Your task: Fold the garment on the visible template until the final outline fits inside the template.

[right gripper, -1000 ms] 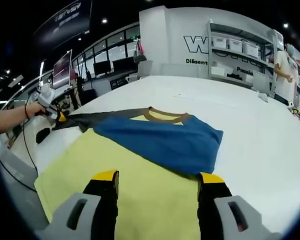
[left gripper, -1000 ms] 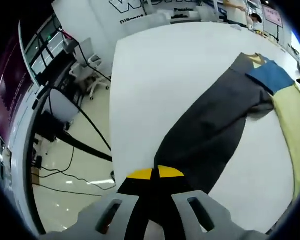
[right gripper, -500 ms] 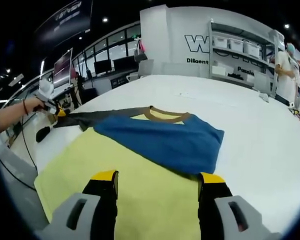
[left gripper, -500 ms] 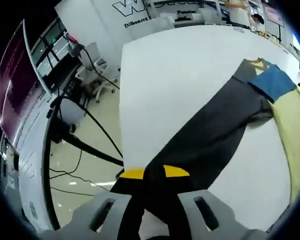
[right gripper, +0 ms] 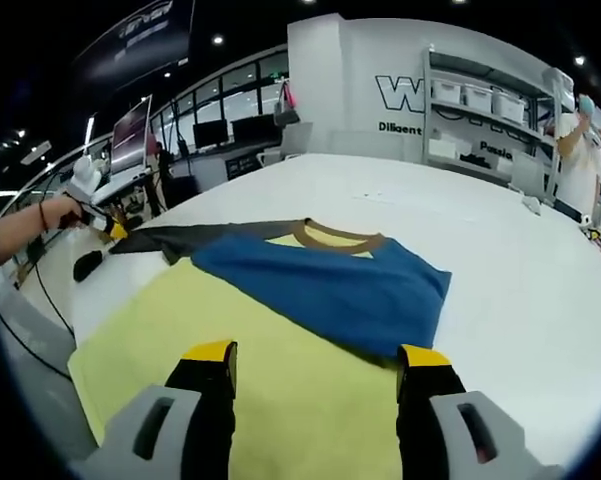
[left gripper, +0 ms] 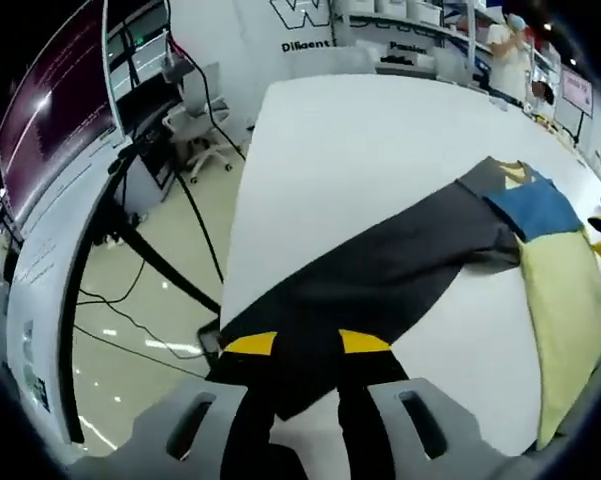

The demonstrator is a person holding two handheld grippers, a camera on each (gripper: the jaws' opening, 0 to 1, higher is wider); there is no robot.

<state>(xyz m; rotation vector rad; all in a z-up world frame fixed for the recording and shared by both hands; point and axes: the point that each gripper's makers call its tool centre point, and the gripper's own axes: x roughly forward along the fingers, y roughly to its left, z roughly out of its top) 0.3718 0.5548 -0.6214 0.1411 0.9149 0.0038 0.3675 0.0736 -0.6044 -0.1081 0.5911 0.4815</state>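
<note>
Pulling dark sleeve (left gripper: pixel 380 270) outward with left gripper (left gripper: pixel 307 345), pinching its end at lower centre; sleeve now reaching further past desk (left gripper: pixel 310 150) edge than earlier, drawn taut. Right gripper (right gripper: pixel 318 355) hovering wide, holding nothing, over garment (right gripper: pixel 320 290) mid-frame, unchanged. Folding not yet begun.

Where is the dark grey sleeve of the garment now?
In the left gripper view, the grey sleeve stretches from the left gripper to the blue panel.
</note>
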